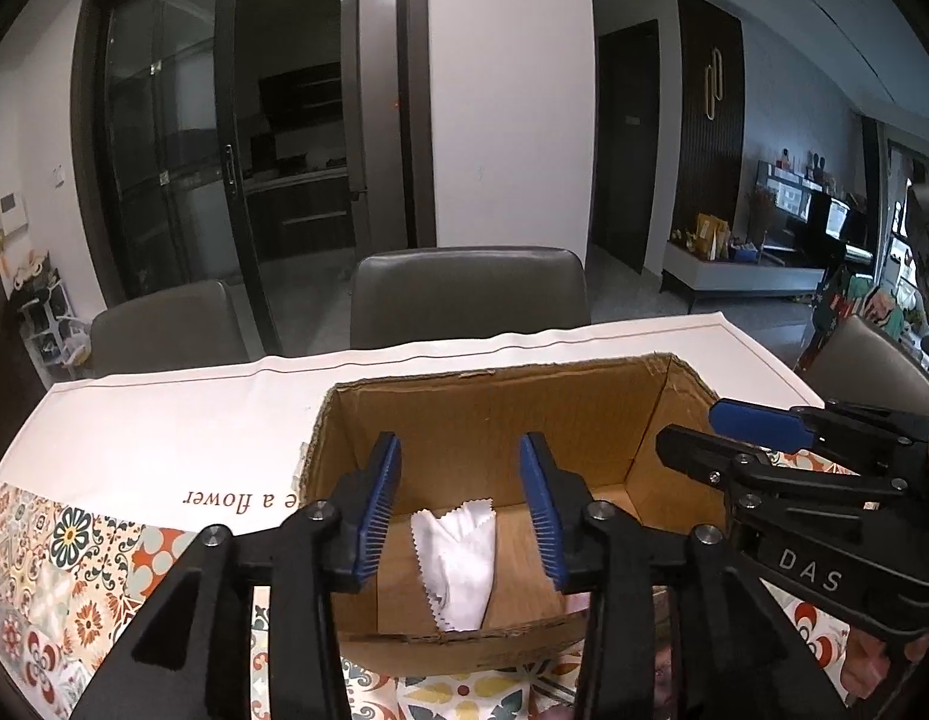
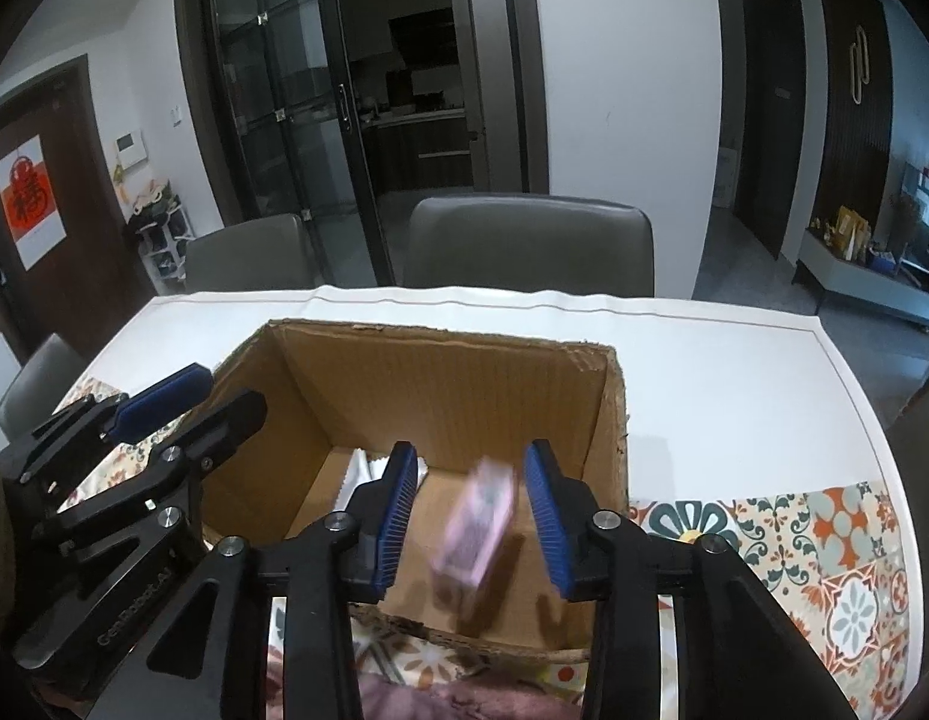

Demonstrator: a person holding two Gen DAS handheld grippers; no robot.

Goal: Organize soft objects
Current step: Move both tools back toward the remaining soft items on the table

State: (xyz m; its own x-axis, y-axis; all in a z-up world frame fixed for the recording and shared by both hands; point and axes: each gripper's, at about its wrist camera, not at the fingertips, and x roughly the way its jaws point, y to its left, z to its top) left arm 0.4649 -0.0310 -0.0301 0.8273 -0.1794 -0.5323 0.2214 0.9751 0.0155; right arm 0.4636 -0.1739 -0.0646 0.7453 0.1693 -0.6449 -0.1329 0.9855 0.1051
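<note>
Since both grippers' jaws are apart over the box [image 2: 608, 420], cloth [image 1: 458, 564] looks light and floppy; pinch a bunched fold.

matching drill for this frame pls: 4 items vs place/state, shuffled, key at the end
Items
1. white cloth
2. pink packet
3. cardboard box
4. left hand-held gripper

Place or state
A. blurred, between the parted pads of the right hand-held gripper, touching neither
B. standing open-topped on the tablecloth
C. lying crumpled on the box floor
D. jaws apart over the box, nothing pressed between the pads

Pairs: 1-C, 2-A, 3-B, 4-D
</note>
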